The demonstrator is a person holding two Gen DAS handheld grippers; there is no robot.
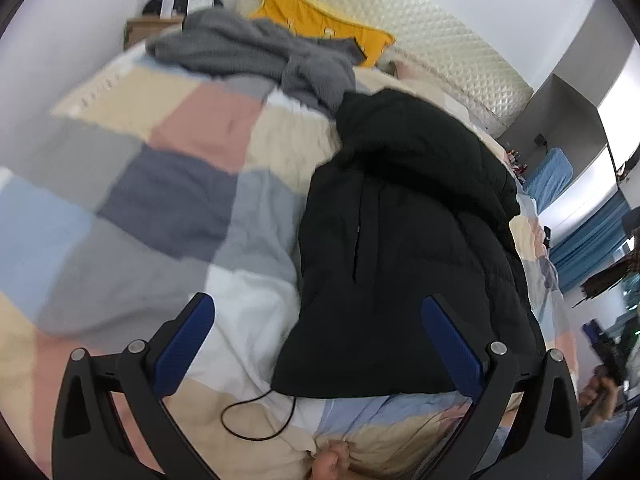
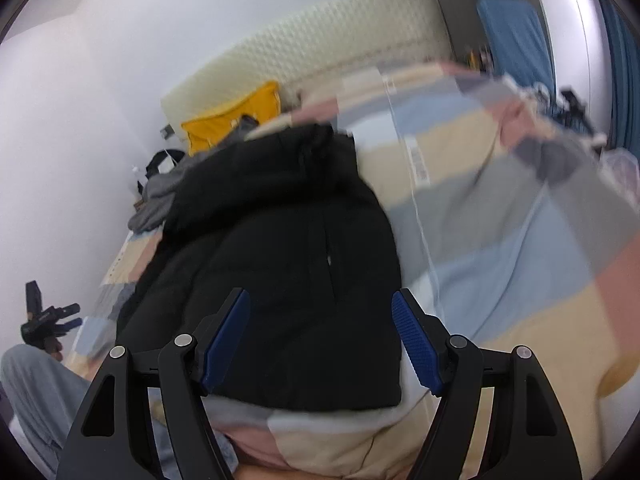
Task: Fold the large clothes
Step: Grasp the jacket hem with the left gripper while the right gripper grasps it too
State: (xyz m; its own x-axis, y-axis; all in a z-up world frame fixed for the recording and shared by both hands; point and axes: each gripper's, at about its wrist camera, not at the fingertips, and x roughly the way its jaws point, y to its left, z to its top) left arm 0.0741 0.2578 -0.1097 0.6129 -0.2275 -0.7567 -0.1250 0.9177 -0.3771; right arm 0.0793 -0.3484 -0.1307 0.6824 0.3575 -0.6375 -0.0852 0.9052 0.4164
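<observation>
black jacket (image 1: pixel 404 216) flat on the patchwork quilt (image 1: pixel 168 184), both grippers above its near hem, nothing gripped.

left wrist view: left gripper (image 1: pixel 318 344) has its jaws spread and empty; the hem's left corner lies between them, probably lined up for a pinch there. a thin black cord (image 1: pixel 256 412) loops on the quilt just beside the hem. a grey garment (image 1: pixel 256 56) lies well apart, near a yellow pillow (image 1: pixel 320 20).
right wrist view: right gripper (image 2: pixel 320 340) jaws spread and empty over the hem's right part, likely the matching hold.
</observation>
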